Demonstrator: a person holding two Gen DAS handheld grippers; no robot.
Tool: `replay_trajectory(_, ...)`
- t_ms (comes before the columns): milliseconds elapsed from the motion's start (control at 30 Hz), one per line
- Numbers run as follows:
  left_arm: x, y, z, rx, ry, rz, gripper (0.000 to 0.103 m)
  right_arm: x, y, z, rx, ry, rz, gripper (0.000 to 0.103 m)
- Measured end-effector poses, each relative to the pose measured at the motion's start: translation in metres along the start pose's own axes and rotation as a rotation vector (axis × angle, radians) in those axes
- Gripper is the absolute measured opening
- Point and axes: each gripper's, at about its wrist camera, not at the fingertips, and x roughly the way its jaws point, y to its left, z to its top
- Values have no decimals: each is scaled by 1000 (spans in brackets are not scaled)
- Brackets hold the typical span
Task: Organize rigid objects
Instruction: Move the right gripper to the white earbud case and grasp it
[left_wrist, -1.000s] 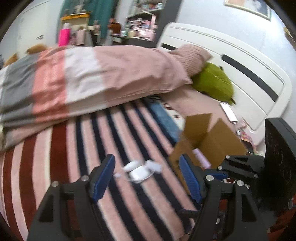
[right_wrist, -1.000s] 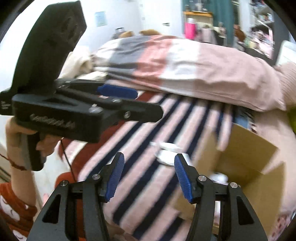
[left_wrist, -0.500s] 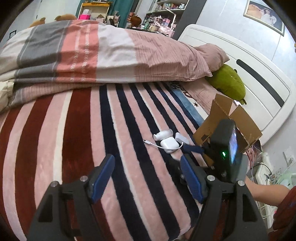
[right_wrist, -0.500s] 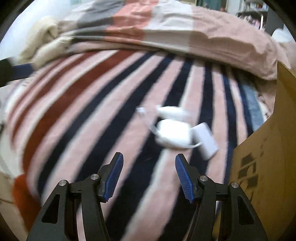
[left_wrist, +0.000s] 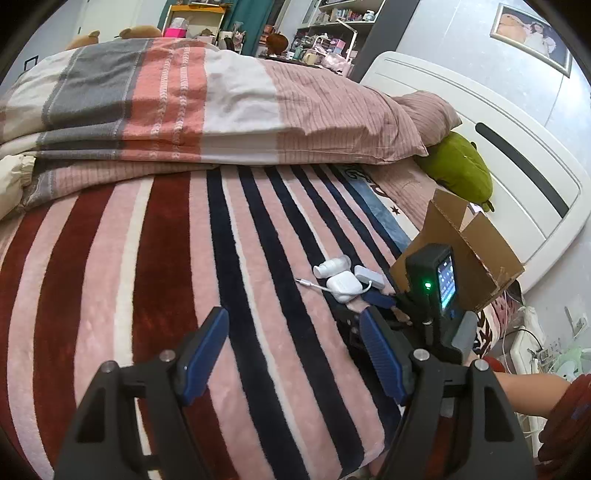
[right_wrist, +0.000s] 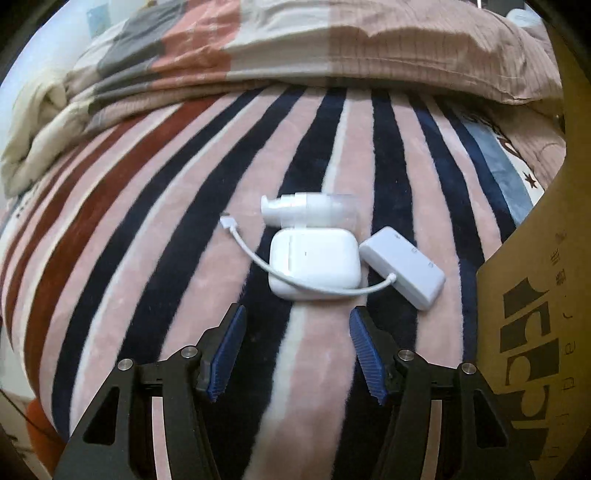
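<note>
Three white things lie together on the striped blanket (right_wrist: 184, 229): a small pump bottle (right_wrist: 306, 210) on its side, a rounded earbud case (right_wrist: 314, 262) and a flat adapter (right_wrist: 402, 273) with a short cable. They also show in the left wrist view around the case (left_wrist: 345, 286). My right gripper (right_wrist: 295, 347) is open and empty, low over the blanket just short of the case. My left gripper (left_wrist: 291, 350) is open and empty, held higher and further back. The right gripper's body (left_wrist: 430, 284) shows there beside the things.
An open cardboard box (left_wrist: 469, 251) stands right of the things; its printed wall (right_wrist: 535, 314) fills the right edge of the right wrist view. A folded duvet (left_wrist: 203, 107), a green plush (left_wrist: 458, 170) and a white headboard (left_wrist: 517, 155) lie beyond.
My right gripper has dropped and moved in close to the white things. My left gripper has pulled back and risen, so more of the bed shows.
</note>
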Motion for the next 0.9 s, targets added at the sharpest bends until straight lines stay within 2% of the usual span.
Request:
replay_trajectory(133,-2,0,0,-6,-3,0,71,13,-1,11,-27,-40,-46,54)
replay_trajectory(167,-3,1,0,-5,-3,1,71,15,-2,13,-23,-40,-45,50)
replay_trajectory(233,-3,2,0,-7,-3,6,71,14,-1,12,-45,-43,-48,49)
replay_trajectory(267,-3,2,0,-11,-3,7,71,11,2,10,-70,-38,-36,33)
replay_trajectory(300,-3,2,0,-13,-2,7,71,9,2,6,-80,-24,-23,0)
replay_trajectory(400,-3,-1,0,-9,-1,-2,71,-6,10,-5,-117,11,120,0)
replay_trajectory(467,-4,-4,1,-7,-2,-3,71,-12,15,-10,-158,12,78,2)
replay_trajectory(533,-6,-7,2,-3,-5,-6,71,-9,11,-5,-126,9,66,24)
replay_trajectory(567,-6,-8,2,0,-5,-4,71,-6,6,-1,-94,1,66,49)
replay_trajectory(600,-7,-8,1,3,-3,0,71,-3,1,3,-60,-11,73,58)
replay_trajectory(733,-10,-4,-2,4,-1,24,71,-2,-1,20,2,-39,158,55)
replay_trajectory(800,-8,2,-2,-11,2,34,71,-8,4,28,-1,-60,107,54)
replay_trajectory(900,-7,7,-1,-22,3,39,71,-13,8,36,33,-40,207,54)
